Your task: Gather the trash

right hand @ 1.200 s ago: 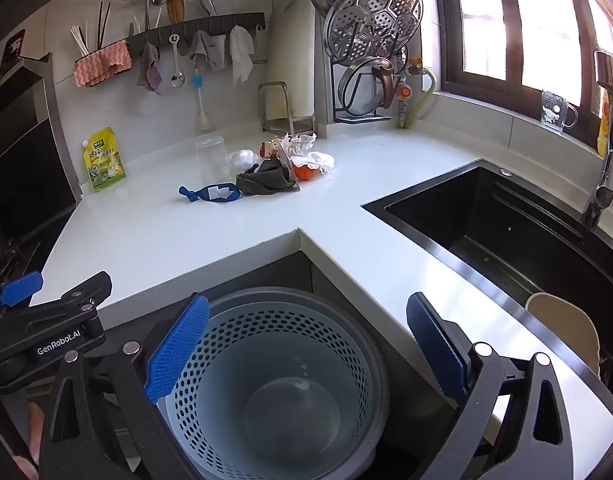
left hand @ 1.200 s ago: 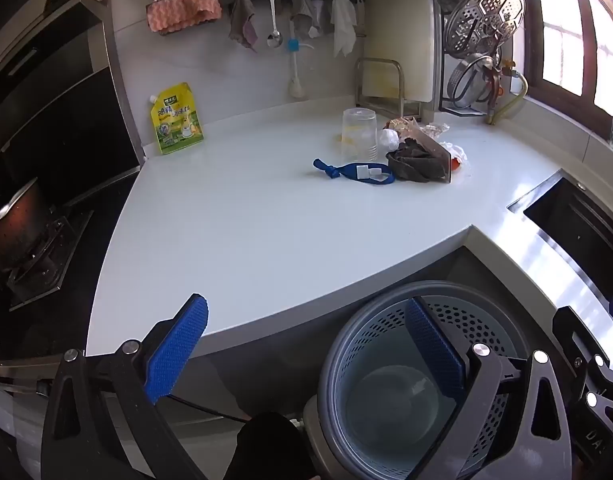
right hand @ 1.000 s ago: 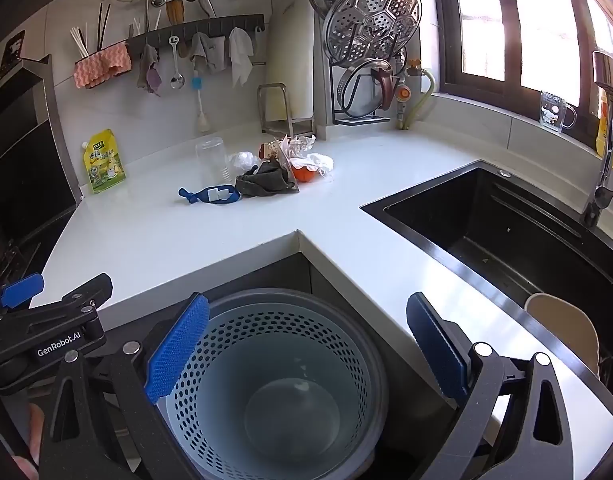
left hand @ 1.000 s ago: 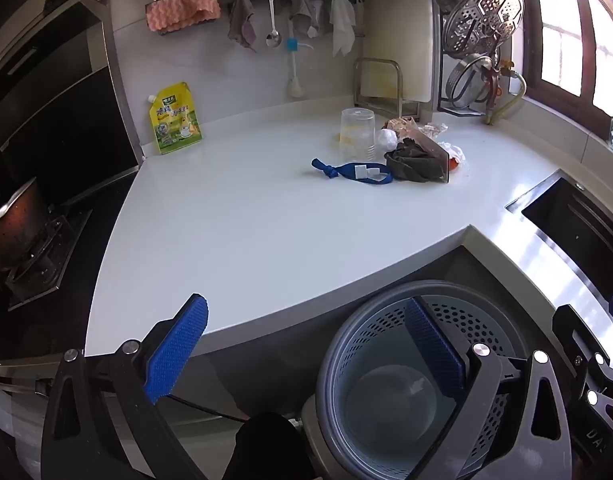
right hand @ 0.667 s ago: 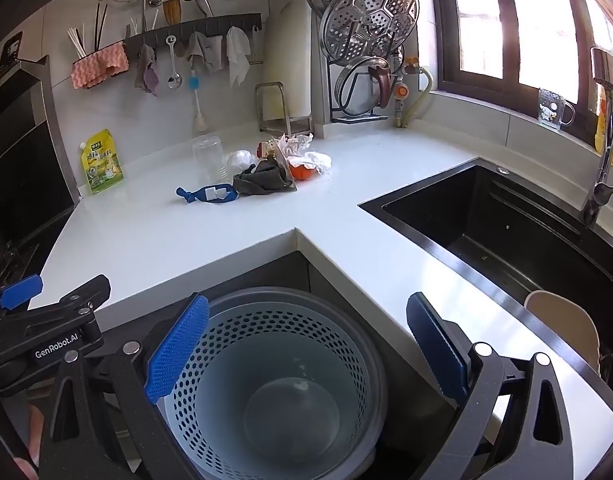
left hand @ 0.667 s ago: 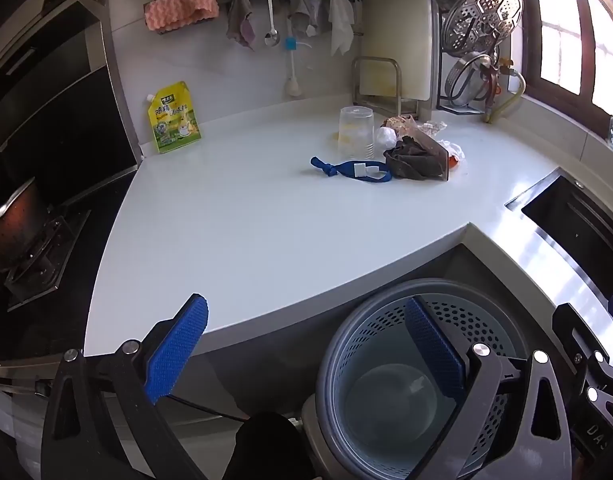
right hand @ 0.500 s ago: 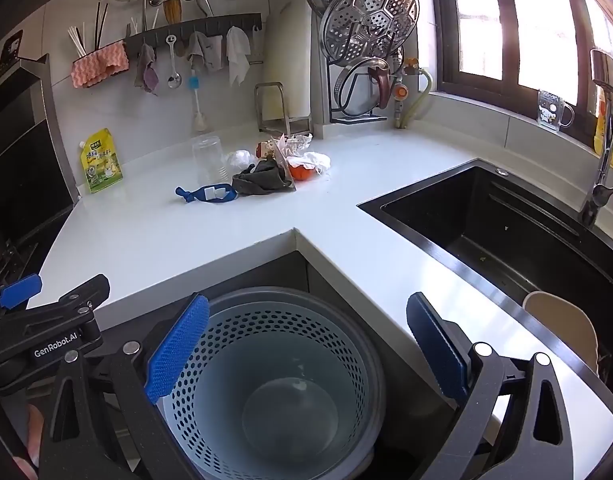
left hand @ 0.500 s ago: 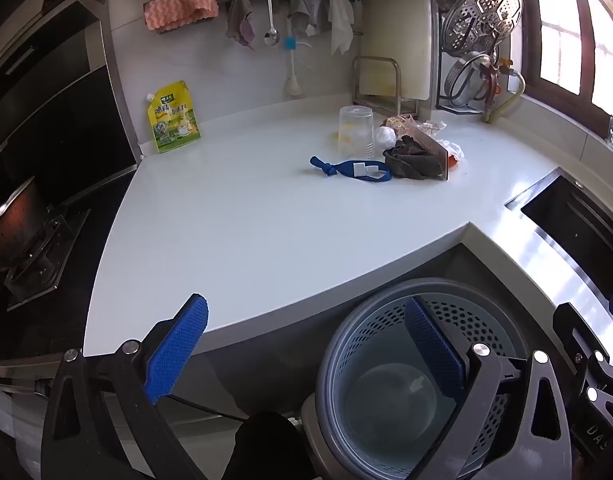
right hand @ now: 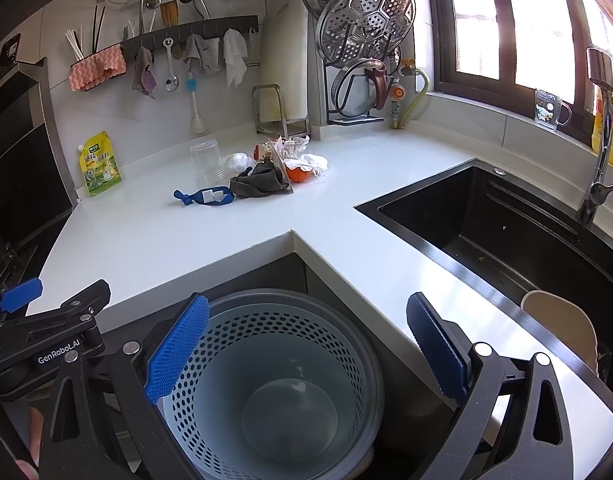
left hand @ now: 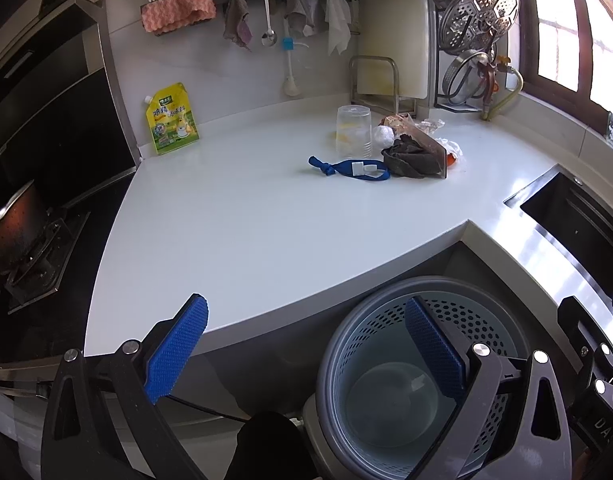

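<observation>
A pile of trash lies at the back of the white counter (left hand: 246, 232): a dark rag (left hand: 412, 157), crumpled wrappers (left hand: 430, 126), a white paper ball (left hand: 382, 135), an orange item (right hand: 297, 174), a clear plastic cup (left hand: 352, 130) and a blue strap with a white tag (left hand: 352, 169). A grey perforated bin (right hand: 282, 384) stands on the floor below the counter corner. My left gripper (left hand: 306, 344) is open and empty, low before the counter edge. My right gripper (right hand: 306, 340) is open and empty above the bin.
A black sink (right hand: 506, 232) with a tap (right hand: 598, 140) lies to the right. A stove with a pot (left hand: 14, 232) is on the left. A yellow pouch (left hand: 171, 118) leans on the wall. Hanging utensils, cloths and a pot-lid rack (right hand: 362, 40) line the back.
Both grippers drifted very slightly; the views have shifted a little. Nothing was taken hold of or moved on the counter.
</observation>
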